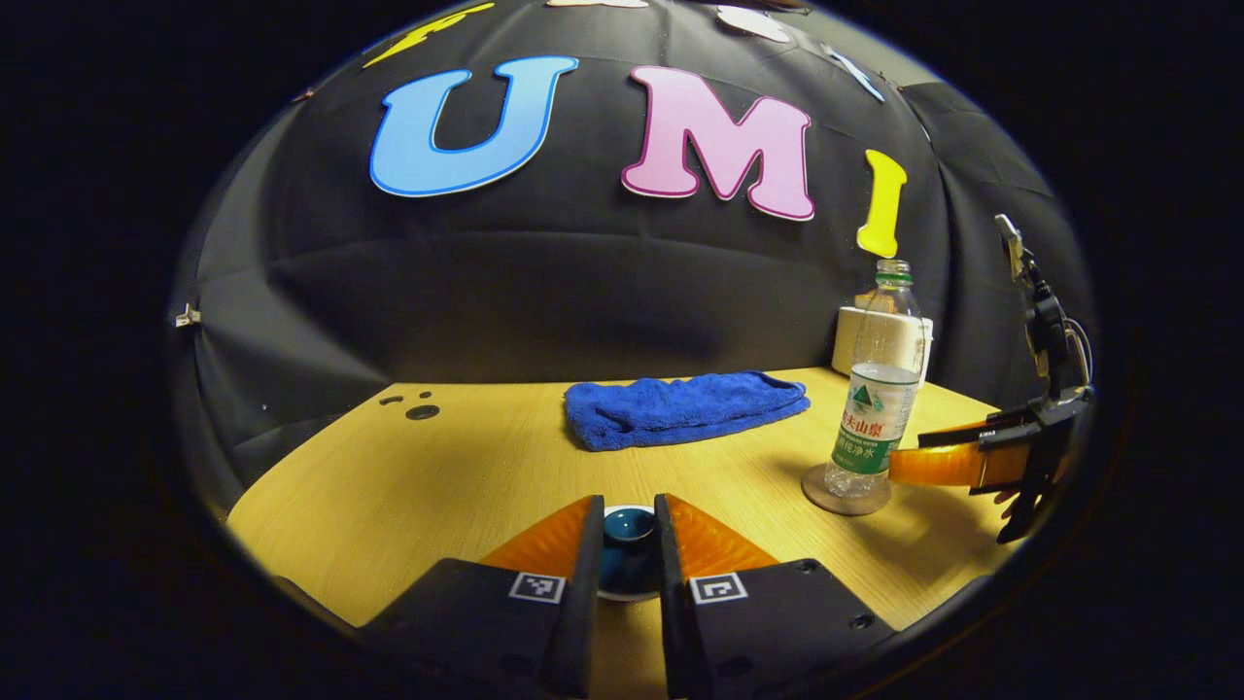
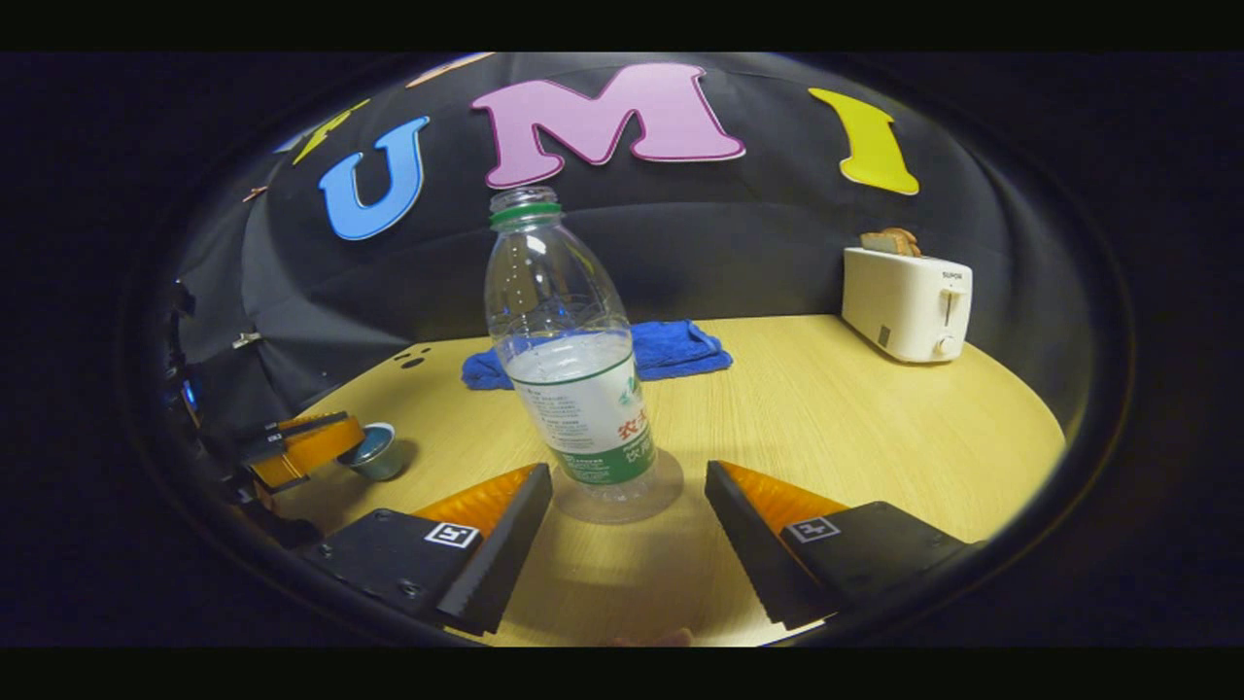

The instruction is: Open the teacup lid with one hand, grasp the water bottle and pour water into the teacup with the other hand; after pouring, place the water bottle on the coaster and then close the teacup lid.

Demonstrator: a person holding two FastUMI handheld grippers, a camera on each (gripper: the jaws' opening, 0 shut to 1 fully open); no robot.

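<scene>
Your right tool (image 2: 627, 530) stands wide apart, just short of the upright water bottle (image 2: 569, 369), which rests on its coaster (image 1: 846, 491) on the desk (image 2: 826, 408). Your left tool (image 1: 627, 544) is clamped on the teacup lid (image 1: 628, 530). Judged next: close that lid on the teacup (image 2: 374, 452).

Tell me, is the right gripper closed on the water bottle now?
No: in the right gripper view the right gripper is open, its fingers apart on either side of the water bottle, which stands on the coaster.
</scene>
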